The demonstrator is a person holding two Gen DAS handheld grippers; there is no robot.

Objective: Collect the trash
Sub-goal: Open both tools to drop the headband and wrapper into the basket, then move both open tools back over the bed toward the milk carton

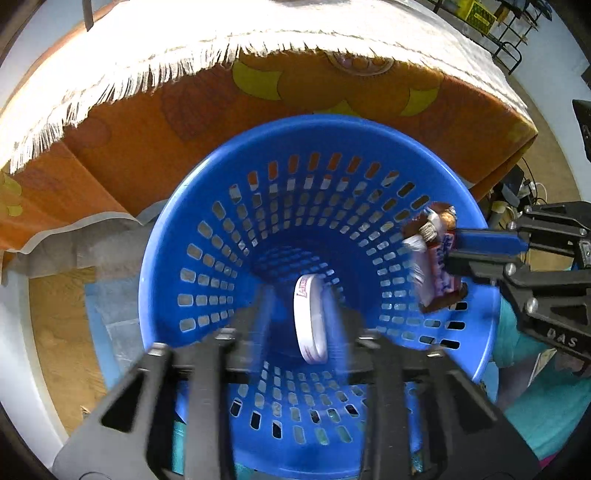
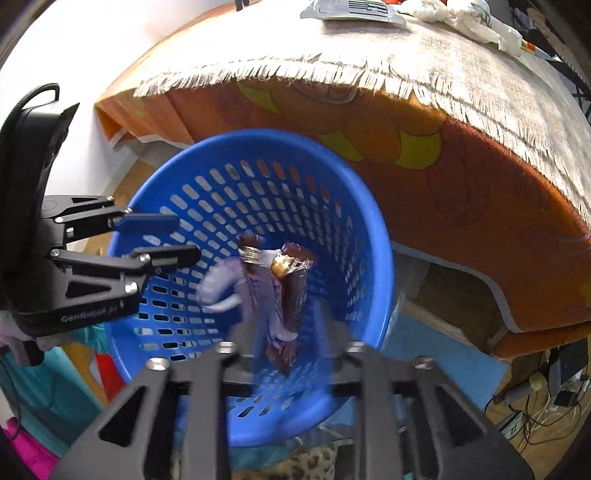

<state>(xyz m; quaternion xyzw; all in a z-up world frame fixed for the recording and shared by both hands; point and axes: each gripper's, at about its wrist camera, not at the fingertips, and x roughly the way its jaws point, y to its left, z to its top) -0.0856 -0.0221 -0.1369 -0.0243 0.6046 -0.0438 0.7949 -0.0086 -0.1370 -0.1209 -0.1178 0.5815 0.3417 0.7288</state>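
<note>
A blue perforated basket [image 1: 207, 206] [image 2: 354, 206] stands below the table edge. My left gripper [image 1: 297, 314] is over its mouth with blurred, spread fingers; a white oval tin [image 1: 310, 321] sits between them, seemingly loose, and in the right wrist view it shows blurred below the gripper [image 2: 218, 284]. In that view my left gripper [image 2: 186, 240] looks open. My right gripper [image 2: 284, 332] is also over the basket, its blurred fingers spread apart around a brown and purple snack wrapper [image 2: 288, 291] [image 1: 432, 258], which appears in mid-fall.
An orange patterned tablecloth [image 1: 147, 122] hangs beside the basket under a fringed white cloth [image 2: 424, 55]. More wrappers and a white bag [image 2: 465, 18] lie on the table. Cables [image 2: 535, 406] and teal cloth [image 1: 546, 398] lie on the floor.
</note>
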